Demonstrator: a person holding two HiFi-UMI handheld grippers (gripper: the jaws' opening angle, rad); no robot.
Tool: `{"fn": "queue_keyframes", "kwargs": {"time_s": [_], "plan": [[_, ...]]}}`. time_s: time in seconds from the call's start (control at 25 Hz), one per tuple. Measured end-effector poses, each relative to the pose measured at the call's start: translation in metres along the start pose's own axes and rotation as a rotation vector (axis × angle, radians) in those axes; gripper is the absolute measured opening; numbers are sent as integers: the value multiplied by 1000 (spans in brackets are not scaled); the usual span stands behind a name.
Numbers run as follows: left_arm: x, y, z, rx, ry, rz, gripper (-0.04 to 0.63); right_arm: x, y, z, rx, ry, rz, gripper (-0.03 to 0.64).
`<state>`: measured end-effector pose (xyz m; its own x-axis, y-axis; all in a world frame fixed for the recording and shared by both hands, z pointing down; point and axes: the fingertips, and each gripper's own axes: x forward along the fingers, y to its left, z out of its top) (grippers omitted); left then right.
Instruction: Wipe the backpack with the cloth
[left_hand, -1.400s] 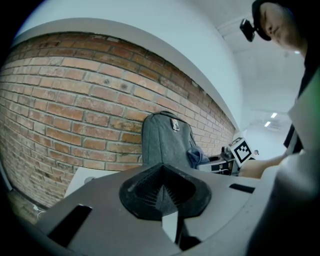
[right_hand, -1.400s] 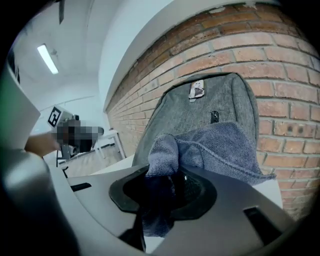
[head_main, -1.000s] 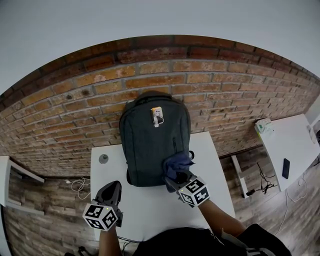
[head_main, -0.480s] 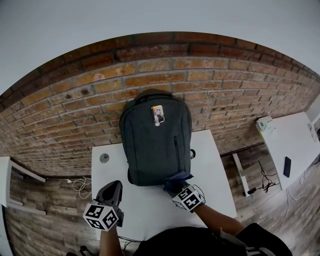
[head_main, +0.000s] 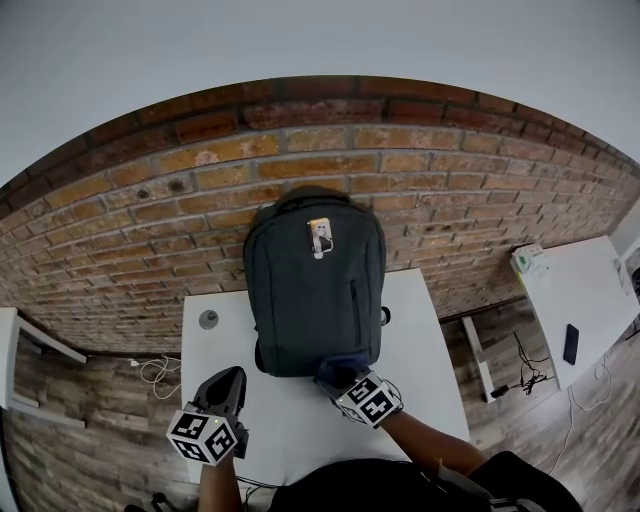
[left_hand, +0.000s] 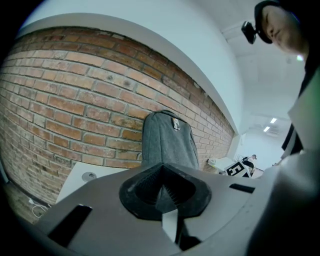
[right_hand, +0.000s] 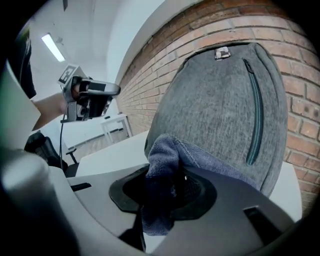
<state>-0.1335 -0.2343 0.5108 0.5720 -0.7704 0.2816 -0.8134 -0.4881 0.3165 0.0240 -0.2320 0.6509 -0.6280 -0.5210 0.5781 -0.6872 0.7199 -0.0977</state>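
In the head view we see the dark grey fabric backpack (head_main: 315, 290) standing upright in the middle of the frame. Its base is on the white counter (head_main: 420, 340) and its back is against the red brick wall (head_main: 150, 220). A small pale tag (head_main: 318, 236) sits near its top. The right hand-held gripper (head_main: 340, 374) is at the lower right corner of the backpack, with the blue terry cloth (head_main: 336, 366) touching the fabric there. The left hand-held gripper (head_main: 228, 378) is at lower left, apart from the backpack. A small round grey disc (head_main: 208, 319) lies on the counter to the left of the backpack.

In the left gripper view, the left hand-held gripper (left_hand: 161, 192) has its jaws pressed together with nothing between them. The backpack (left_hand: 167, 142) rises just above centre in front of the brick wall (left_hand: 75, 100), and a corner of the counter (left_hand: 75, 176) shows at lower left.

In the right gripper view, the right hand-held gripper (right_hand: 160, 200) is pinching the cloth (right_hand: 165, 160), which bunches up out of the jaws and folds over to the right. The backpack (right_hand: 215, 105) fills the upper right of the frame just behind the cloth, and a dark teal zip (right_hand: 256, 115) runs down it. The left hand-held gripper (right_hand: 90, 100) shows at the left edge.
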Motion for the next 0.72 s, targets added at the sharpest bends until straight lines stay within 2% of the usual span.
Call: {"fn": "queue_keyframes", "kwargs": {"time_s": [0.28, 0.48, 0.72], "plan": [[-10, 7, -6, -33, 1, 11, -12, -7, 2, 48, -24, -87, -8, 109], [-17, 13, -4, -26, 5, 24, -12, -15, -12, 88, 1, -156, -45, 109], [-16, 13, -5, -21, 22, 12, -12, -14, -28, 122, 34, -181, -86, 109]]}}
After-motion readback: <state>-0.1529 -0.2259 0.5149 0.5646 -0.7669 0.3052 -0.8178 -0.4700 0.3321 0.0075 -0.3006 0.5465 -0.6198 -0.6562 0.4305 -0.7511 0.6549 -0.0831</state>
